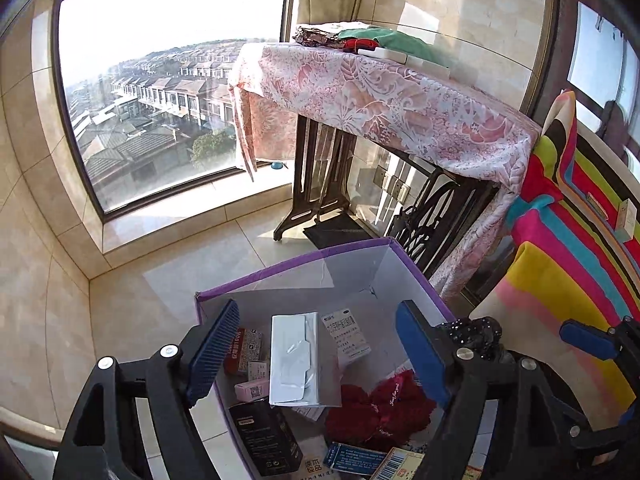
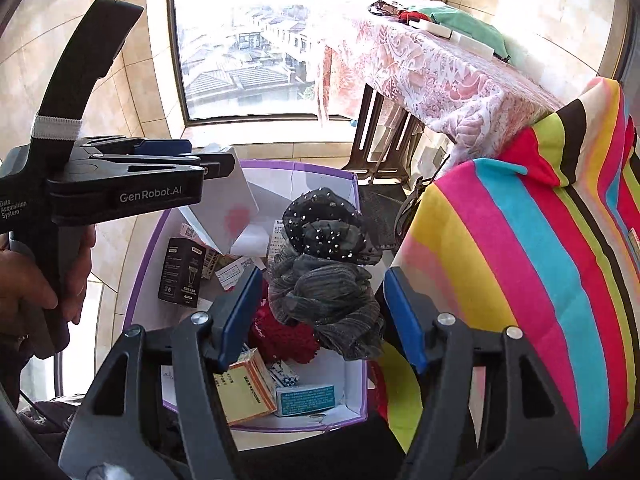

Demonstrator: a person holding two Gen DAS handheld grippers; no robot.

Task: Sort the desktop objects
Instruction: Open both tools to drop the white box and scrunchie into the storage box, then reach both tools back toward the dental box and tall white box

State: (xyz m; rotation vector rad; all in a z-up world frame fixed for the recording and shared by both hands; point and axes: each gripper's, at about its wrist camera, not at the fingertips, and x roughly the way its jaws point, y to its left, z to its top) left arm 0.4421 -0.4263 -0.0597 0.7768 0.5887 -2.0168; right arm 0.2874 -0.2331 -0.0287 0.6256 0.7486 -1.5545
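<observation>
A purple-edged white box [image 1: 288, 264] stands on the floor and holds small cartons, a black carton [image 1: 266, 436] and a red knit item [image 1: 380, 404]. My left gripper [image 1: 316, 354] is open above it, with a white box [image 1: 296, 360] falling or lying between its fingers, untouched. In the right wrist view the left gripper [image 2: 216, 160] hovers over the box [image 2: 256, 168]. My right gripper [image 2: 320, 316] is open over the box, with a dark grey spangled cloth [image 2: 328, 268] loose between its fingers.
A striped cloth-covered table [image 2: 540, 240] stands right of the box. A pink floral-covered sewing table [image 1: 392, 96] with clothes stands behind. A large window [image 1: 168, 80] fills the far wall. Tiled floor [image 1: 160, 288] lies to the left.
</observation>
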